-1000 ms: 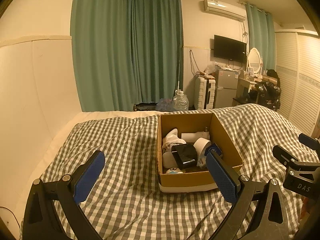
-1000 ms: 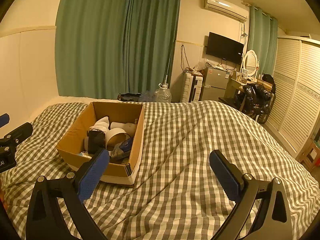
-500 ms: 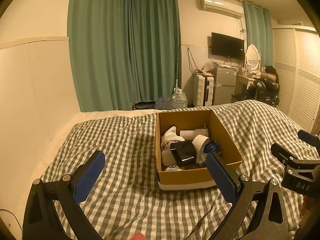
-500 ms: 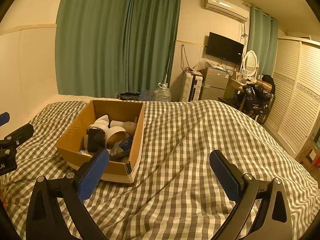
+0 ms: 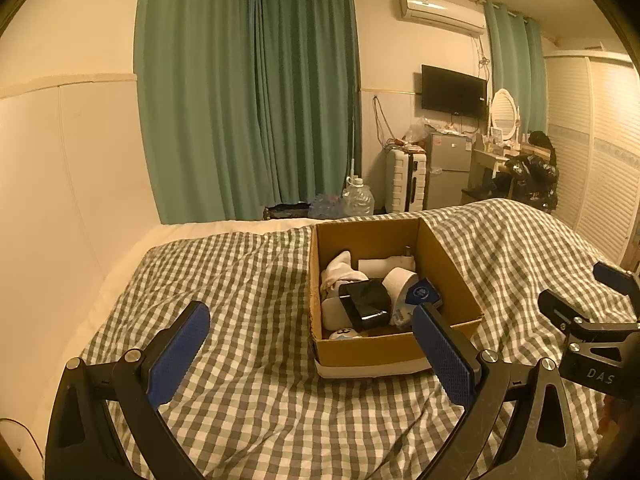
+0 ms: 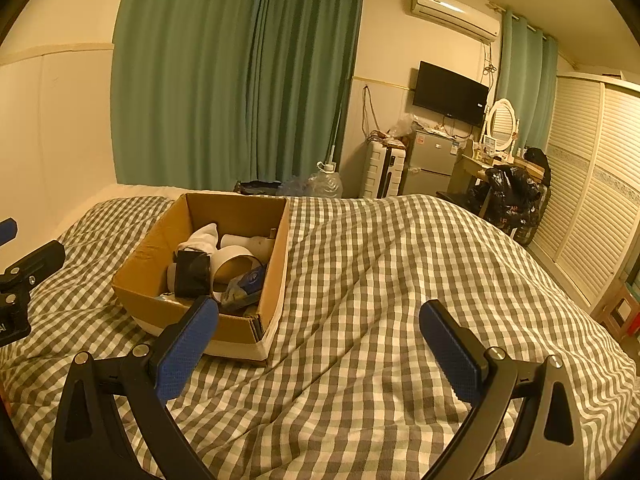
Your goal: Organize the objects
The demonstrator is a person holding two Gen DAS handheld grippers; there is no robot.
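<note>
An open cardboard box (image 5: 372,236) (image 6: 148,256) sits on the checked bed cover. Inside lie a white sock (image 5: 340,268), a white roll (image 5: 400,280) (image 6: 236,260), a black boxy item (image 5: 366,304) (image 6: 192,272) and a blue-labelled packet (image 5: 422,294) (image 6: 246,284). My left gripper (image 5: 310,340) hovers open in front of the box, its right finger overlapping the box's near right corner. My right gripper (image 6: 318,338) stands open to the right of the box, above bare cover. Each gripper shows at the edge of the other's view.
The grey-and-white checked cover (image 6: 400,280) spans the whole bed, rumpled in places. A padded wall (image 5: 60,200) borders the bed's left side. Beyond the foot stand green curtains (image 5: 248,100), a water jug (image 5: 358,200), a suitcase, a small fridge and a slatted wardrobe (image 6: 592,184).
Both views have shifted slightly, as if the grippers drew back and rose a little; the box looks a bit farther off. Nothing was taken hold of.
</note>
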